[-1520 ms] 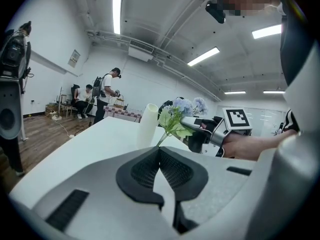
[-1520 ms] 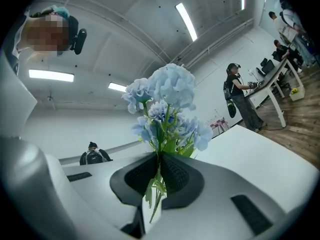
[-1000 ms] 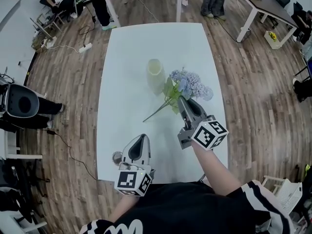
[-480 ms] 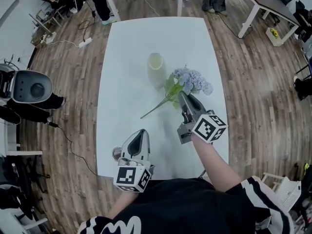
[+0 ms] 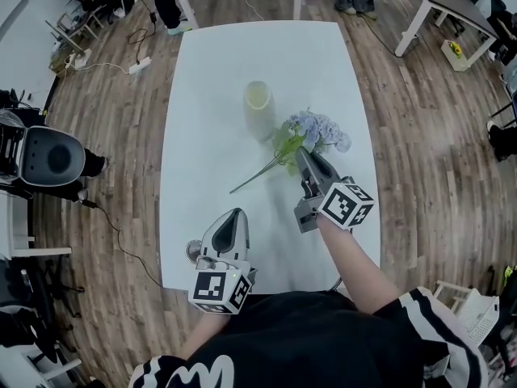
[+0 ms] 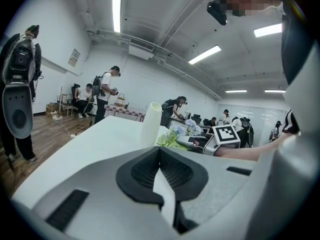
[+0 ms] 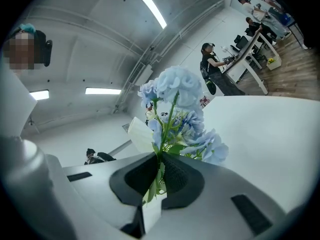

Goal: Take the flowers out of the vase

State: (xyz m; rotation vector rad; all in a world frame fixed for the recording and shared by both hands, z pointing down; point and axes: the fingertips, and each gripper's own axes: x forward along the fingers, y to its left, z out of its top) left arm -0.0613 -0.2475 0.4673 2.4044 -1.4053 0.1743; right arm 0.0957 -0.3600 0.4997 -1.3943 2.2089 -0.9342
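Head view is showing the left gripper (image 5: 234, 215) pointing over the near left part of the white table (image 5: 202, 95), its jaws pressing together on nothing. Farther off, the vase (image 5: 258, 107) is standing upright. Just right of it, the flowers (image 5: 319, 130) are sitting outside the vase, the right gripper (image 5: 300, 153) clamping their stem.

White table (image 5: 242, 51) on wooden plank floor (image 5: 420, 136), pale vase (image 5: 258, 113) upright near the tabletop's middle

The pale cream vase (image 5: 258, 110) stands upright on the white table (image 5: 210, 79). The blue hydrangea flowers (image 5: 319, 130) are out of it, just to its right, their green stem slanting down-left.
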